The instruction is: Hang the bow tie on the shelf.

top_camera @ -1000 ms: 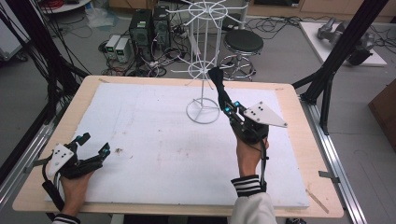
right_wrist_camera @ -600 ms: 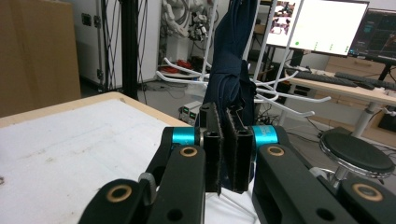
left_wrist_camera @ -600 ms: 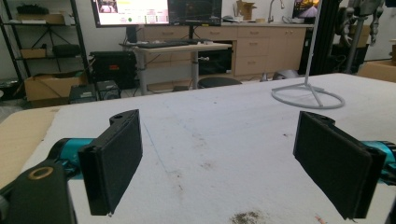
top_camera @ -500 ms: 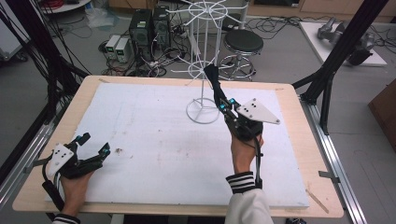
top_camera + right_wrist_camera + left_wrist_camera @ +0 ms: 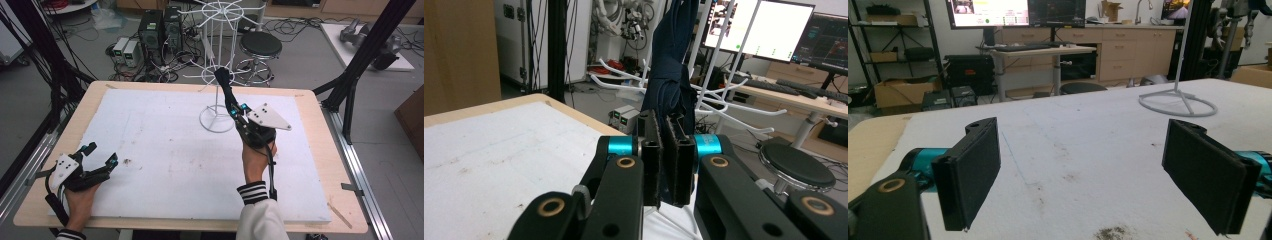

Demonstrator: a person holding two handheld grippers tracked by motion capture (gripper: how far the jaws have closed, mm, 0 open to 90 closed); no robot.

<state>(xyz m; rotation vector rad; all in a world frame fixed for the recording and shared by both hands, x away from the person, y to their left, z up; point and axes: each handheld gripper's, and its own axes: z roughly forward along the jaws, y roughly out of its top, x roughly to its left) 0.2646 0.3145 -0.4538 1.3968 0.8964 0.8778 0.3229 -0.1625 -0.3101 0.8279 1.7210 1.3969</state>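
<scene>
High view: right gripper (image 5: 226, 89) raised near the bench's (image 5: 310, 107) far edge, fingers (image 5: 679, 165) clamped on a dark navy cloth (image 5: 671, 75), bunched upright against the white wire rack (image 5: 218, 65). Rack base just beside. Left gripper (image 5: 100, 156) low at the near left corner, fingers (image 5: 970, 175) spread wide, holding nothing.

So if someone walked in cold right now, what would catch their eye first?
Probably the dark blue cloth, pinched in the shut right tool and held up against the white wire rack at the table's far edge. Next, the left tool, jaws wide open with nothing between them, resting low at the near left corner of the white board.
</scene>
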